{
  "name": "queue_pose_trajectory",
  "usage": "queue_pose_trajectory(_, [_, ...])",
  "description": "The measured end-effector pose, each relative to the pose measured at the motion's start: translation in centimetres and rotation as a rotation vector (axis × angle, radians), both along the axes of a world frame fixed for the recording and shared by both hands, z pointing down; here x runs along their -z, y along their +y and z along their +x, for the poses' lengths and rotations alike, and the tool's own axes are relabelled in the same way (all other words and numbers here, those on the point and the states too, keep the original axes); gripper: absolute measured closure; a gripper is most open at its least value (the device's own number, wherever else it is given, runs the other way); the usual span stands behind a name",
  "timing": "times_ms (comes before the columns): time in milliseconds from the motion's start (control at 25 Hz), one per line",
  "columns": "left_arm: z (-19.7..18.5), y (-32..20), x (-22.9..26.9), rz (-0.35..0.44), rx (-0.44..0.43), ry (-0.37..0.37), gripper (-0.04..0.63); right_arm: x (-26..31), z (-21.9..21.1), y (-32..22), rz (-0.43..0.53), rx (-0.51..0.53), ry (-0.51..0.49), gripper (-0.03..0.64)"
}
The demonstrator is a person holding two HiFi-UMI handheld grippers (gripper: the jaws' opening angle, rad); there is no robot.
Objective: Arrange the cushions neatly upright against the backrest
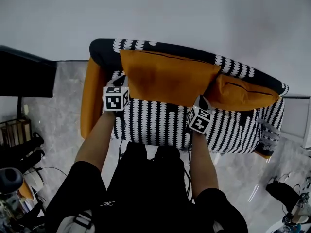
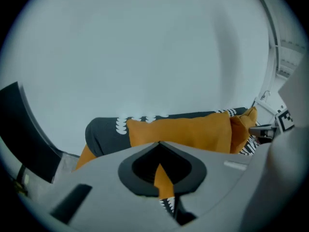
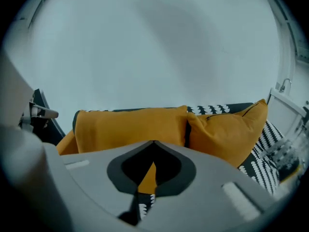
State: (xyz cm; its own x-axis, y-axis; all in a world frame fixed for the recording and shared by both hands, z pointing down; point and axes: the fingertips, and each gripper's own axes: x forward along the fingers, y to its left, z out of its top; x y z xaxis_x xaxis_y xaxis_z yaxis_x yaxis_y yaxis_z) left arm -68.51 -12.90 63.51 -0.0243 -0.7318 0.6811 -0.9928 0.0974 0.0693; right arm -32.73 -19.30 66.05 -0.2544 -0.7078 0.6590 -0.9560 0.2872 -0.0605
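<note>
Cushions (image 1: 167, 76) (two, plain orange) leaning on patterned backrest (image 1: 238, 64), left gripper (image 2: 159, 145) and right gripper (image 3: 153, 143) closed, empty

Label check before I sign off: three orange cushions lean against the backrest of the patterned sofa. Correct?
Not three but two: the left cushion and the right cushion, both orange, lean against the backrest of the patterned sofa. The right gripper view shows the two side by side.
</note>
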Motion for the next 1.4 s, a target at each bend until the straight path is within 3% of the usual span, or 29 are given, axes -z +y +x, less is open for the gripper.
queue_pose_trajectory(120, [0.9,1.4,3.9,0.038,-0.065,-0.024,0.586,4.0,-1.8,2.3,0.041,0.009,-0.021,0.612])
queue_pose_trajectory(440, [3.6,4.2,12.6,0.108,-0.164,0.007,0.586,15.5,-6.0,6.8,0.200,-0.003,-0.112,0.611])
queue_pose_trajectory(600, [6.0,5.2,17.7,0.200,-0.208,0.030,0.586,20.5,-7.7,9.3,0.261,-0.006,-0.169,0.611])
queue_pose_trajectory(800, [9.1,6.0,23.5,0.289,-0.316,0.075,0.586,27.2,-9.6,11.3,0.377,0.016,-0.168,0.612])
queue_pose_trajectory(1000, [10.7,7.5,29.5,0.418,-0.395,0.001,0.586,33.7,-11.2,13.5,0.502,0.044,-0.154,0.612])
queue_pose_trajectory(1200, [11.3,8.2,33.3,0.494,-0.435,0.008,0.586,37.0,-12.8,14.5,0.547,0.045,-0.177,0.612])
queue_pose_trajectory(1400, [11.6,8.0,34.1,0.506,-0.456,0.031,0.586,37.7,-13.0,14.8,0.555,0.036,-0.189,0.612])
